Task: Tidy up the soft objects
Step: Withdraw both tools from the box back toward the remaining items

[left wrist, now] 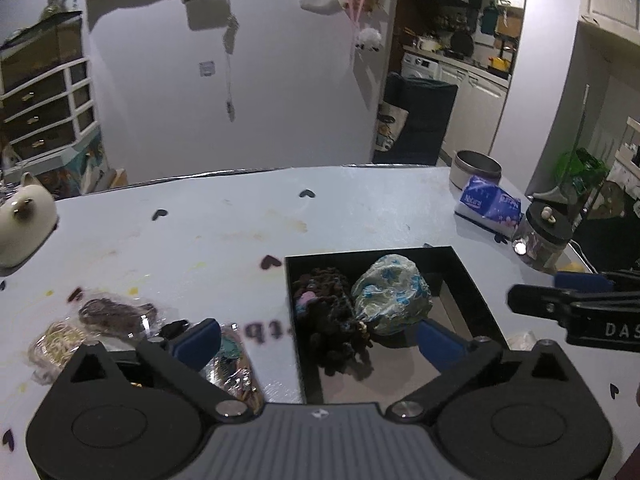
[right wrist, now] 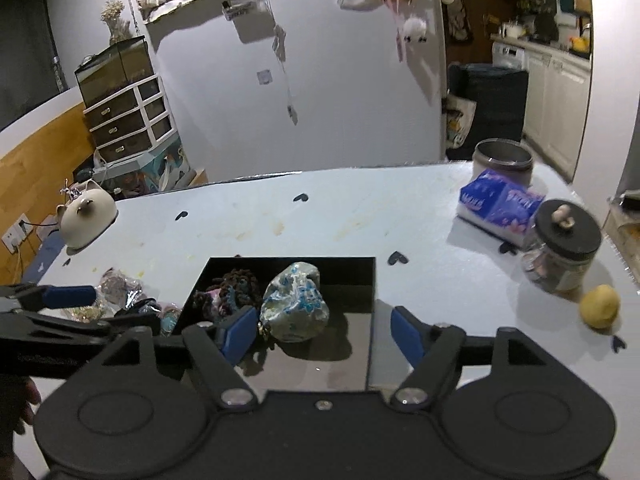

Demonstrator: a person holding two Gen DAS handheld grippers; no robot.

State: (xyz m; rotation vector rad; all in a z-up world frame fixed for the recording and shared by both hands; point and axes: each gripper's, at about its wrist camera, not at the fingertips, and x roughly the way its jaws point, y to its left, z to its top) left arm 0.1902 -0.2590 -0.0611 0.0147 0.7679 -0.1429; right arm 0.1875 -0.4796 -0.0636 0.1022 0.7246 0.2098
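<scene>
Now, at the table's [left wrist: 360,208] left edge sits your cat-shaped pot [left wrist: 24,220], with wrapped packets [left wrist: 108,314] near the front. Your left gripper [left wrist: 320,340] gapes wide, holding nothing. Inside the black tray [right wrist: 374,292], the dark yarn bundle [right wrist: 232,292] touches the floral pouch [right wrist: 296,304]. Your right gripper [right wrist: 324,334] stands open, empty.

A: Lower left of the left wrist view, the clear packets [left wrist: 100,320] run under the left gripper [left wrist: 318,340]; contents too small to tell.

B: The right gripper [left wrist: 568,308] is cut off at the right edge there. The tissue pack [right wrist: 500,204] print is too blurred to read.
</scene>
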